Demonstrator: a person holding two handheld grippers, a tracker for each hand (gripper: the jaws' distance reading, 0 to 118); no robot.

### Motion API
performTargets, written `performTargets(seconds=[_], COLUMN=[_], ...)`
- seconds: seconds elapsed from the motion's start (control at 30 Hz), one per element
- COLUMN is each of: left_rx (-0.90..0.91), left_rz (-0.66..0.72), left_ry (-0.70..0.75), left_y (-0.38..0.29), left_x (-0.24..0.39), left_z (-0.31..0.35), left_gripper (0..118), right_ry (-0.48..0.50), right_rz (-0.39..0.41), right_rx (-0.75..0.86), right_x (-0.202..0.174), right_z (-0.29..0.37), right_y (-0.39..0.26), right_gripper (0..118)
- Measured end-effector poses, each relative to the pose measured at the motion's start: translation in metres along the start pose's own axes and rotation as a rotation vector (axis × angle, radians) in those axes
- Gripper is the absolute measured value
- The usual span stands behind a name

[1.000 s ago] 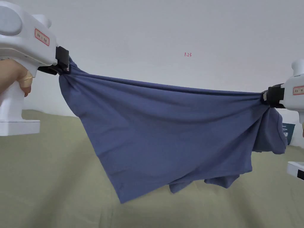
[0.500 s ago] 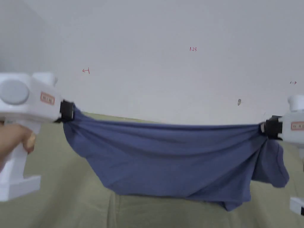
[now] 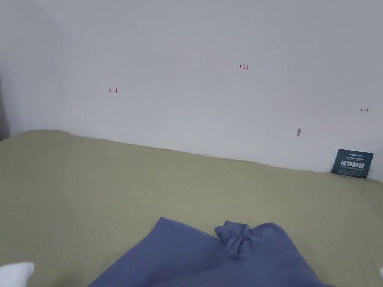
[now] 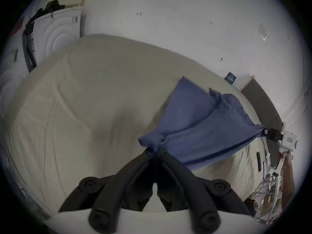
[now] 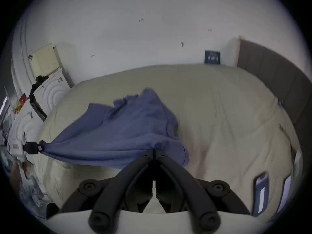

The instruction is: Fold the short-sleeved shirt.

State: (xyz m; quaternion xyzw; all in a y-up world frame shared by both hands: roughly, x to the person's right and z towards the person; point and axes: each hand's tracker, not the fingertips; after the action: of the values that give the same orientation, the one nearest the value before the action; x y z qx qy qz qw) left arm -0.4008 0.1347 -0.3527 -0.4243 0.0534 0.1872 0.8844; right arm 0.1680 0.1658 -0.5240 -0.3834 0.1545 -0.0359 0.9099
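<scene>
Both tools clamped tight on the shirt (image 4: 199,119): left tool (image 4: 156,150) lower centre, right tool (image 5: 154,150) likewise, taut edge running between them, loose end lying ahead on the bed (image 3: 74,179)

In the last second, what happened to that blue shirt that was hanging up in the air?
The blue shirt came down: a second ago it hung stretched in the air, and now its far part lies on the green bed. Unchanged: the left claw and right claw stay shut on its two bunched ends, the cloth taut between them.
</scene>
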Motion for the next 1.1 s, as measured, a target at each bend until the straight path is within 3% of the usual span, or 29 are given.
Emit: performTargets(seconds=[0.17,0.27,0.43,0.47,0.5,0.53,0.57,0.6,0.7,0.8,0.87,0.93,0.97,1.0,1.07,1.1], left_rx=[-0.038,-0.050,-0.063,-0.064,-0.077,-0.077,-0.078,-0.045,0.066,0.158,0.176,0.152,0.130,0.120,0.124,0.105], left_rz=[0.051,0.056,0.045,0.048,0.041,0.048,0.059,0.072,0.031,-0.120,-0.202,-0.265,-0.276,-0.273,-0.290,-0.291], left_ry=[-0.007,0.013,0.022,0.030,0.063,0.071,0.060,0.015,-0.010,0.073,0.088,0.048,0.053,0.063,0.092,0.088], left_y=[-0.044,-0.058,-0.082,-0.083,-0.084,-0.084,-0.084,-0.083,-0.083,-0.084,-0.088,-0.093,-0.096,-0.100,-0.110,-0.113], left_x=[-0.009,-0.012,-0.006,-0.004,-0.001,0.001,0.002,0.004,0.020,0.050,0.072,0.085,0.093,0.100,0.108,0.109], left_z=[0.004,0.003,-0.002,-0.002,-0.001,0.001,0.006,0.013,0.041,0.053,0.055,0.049,0.045,0.041,0.036,0.035], left_gripper=[3,3,5,16,50,86,111,115,114,112,103,67,39,0,0,0], right_ry=[-0.019,-0.019,-0.051,-0.051,-0.057,-0.069,-0.077,-0.058,-0.045,-0.122,-0.171,-0.170,-0.169,-0.206,-0.277,-0.251], right_rz=[-0.016,-0.067,-0.050,-0.043,-0.032,-0.031,-0.039,-0.044,-0.049,0.011,0.049,0.042,0.051,0.062,0.111,0.104], right_rx=[-0.041,-0.065,-0.067,-0.040,-0.021,-0.013,-0.016,-0.014,0.055,0.082,0.077,0.074,0.062,0.026,0.017,0.002], right_x=[0.002,0.007,0.007,0.008,0.008,0.007,0.006,0.007,-0.004,-0.024,-0.038,-0.048,-0.053,-0.058,-0.064,-0.066], right_z=[0.009,0.007,-0.003,-0.003,-0.001,0.004,0.010,0.018,0.049,0.071,0.082,0.088,0.091,0.090,0.089,0.090], right_y=[-0.047,-0.068,-0.087,-0.088,-0.089,-0.087,-0.085,-0.083,-0.082,-0.087,-0.095,-0.105,-0.109,-0.112,-0.124,-0.126], right_gripper=[1,1,1,2,18,45,74,96,96,96,89,38,7,0,0,0])
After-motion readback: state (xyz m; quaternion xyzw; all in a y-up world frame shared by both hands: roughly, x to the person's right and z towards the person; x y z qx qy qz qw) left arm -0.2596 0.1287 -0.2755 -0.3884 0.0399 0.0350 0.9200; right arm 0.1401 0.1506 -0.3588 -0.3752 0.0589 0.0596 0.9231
